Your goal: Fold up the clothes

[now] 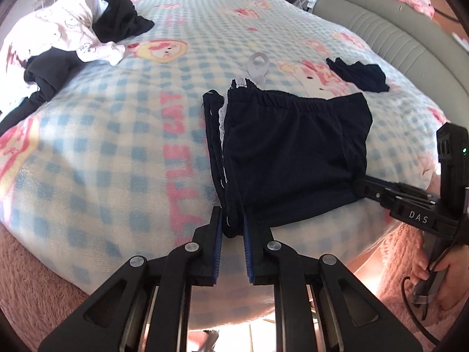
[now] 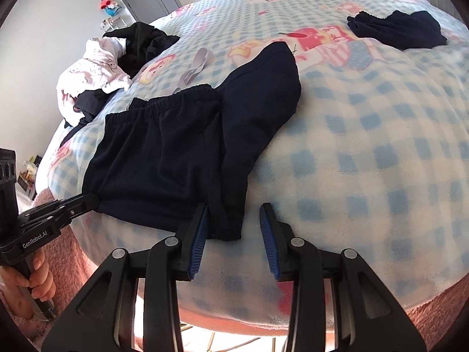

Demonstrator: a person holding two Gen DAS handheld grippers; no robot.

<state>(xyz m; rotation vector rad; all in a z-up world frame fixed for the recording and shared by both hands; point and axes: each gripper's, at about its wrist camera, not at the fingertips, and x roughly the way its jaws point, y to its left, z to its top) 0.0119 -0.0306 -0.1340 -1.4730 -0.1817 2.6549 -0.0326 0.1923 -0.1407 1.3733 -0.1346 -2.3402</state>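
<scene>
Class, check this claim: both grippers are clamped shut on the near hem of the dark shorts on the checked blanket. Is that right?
Not quite. Only the left gripper is shut on the dark shorts. The right wrist view shows the right gripper open, its fingers apart around the hem. The checked blanket part is right.

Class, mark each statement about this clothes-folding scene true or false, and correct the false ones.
1. The left gripper is shut on the dark shorts. True.
2. The right gripper is clamped tight on the shorts. False: its jaws stand apart, with the hem between them.
3. A pile of clothes lies on the bed away from the shorts. True.
4. The blanket is plain green. False: it is blue-and-white checked with pink cartoon prints.
</scene>
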